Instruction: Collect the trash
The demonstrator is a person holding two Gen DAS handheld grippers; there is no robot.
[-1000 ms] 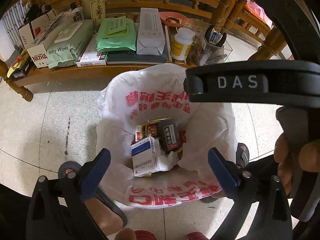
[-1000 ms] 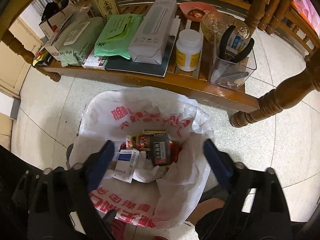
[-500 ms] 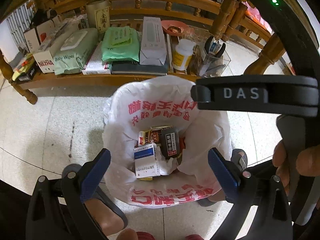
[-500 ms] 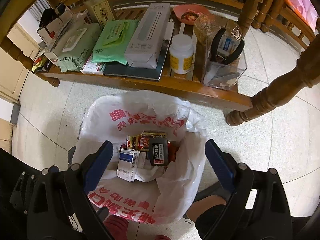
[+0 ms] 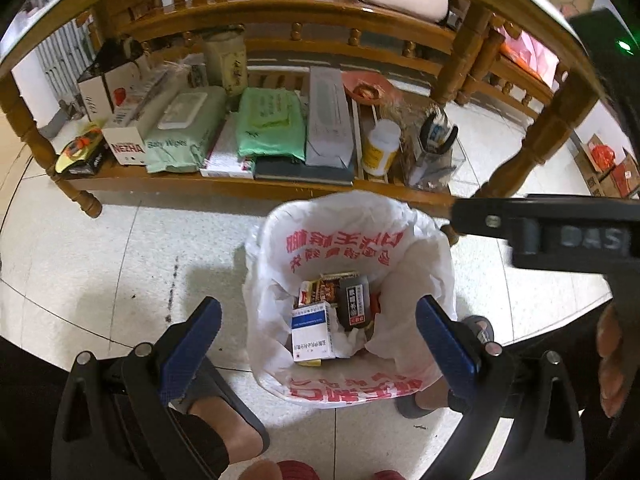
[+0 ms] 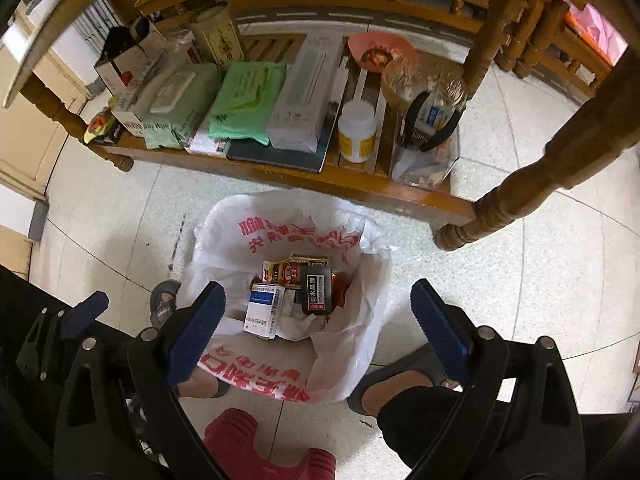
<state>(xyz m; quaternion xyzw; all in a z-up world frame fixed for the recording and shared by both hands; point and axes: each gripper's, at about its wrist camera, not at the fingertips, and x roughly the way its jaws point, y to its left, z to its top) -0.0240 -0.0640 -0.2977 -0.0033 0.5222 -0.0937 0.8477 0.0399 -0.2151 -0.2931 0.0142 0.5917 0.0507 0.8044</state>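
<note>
Bin (image 5: pixel 416 394) with boxed trash sits directly below both wide, empty grippers (image 5: pixel 318 330) (image 6: pixel 318 322), right gripper slightly more centred

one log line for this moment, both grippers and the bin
left gripper: open, empty | right gripper: open, empty | bin bag: boxes inside | position: both above bin
</note>
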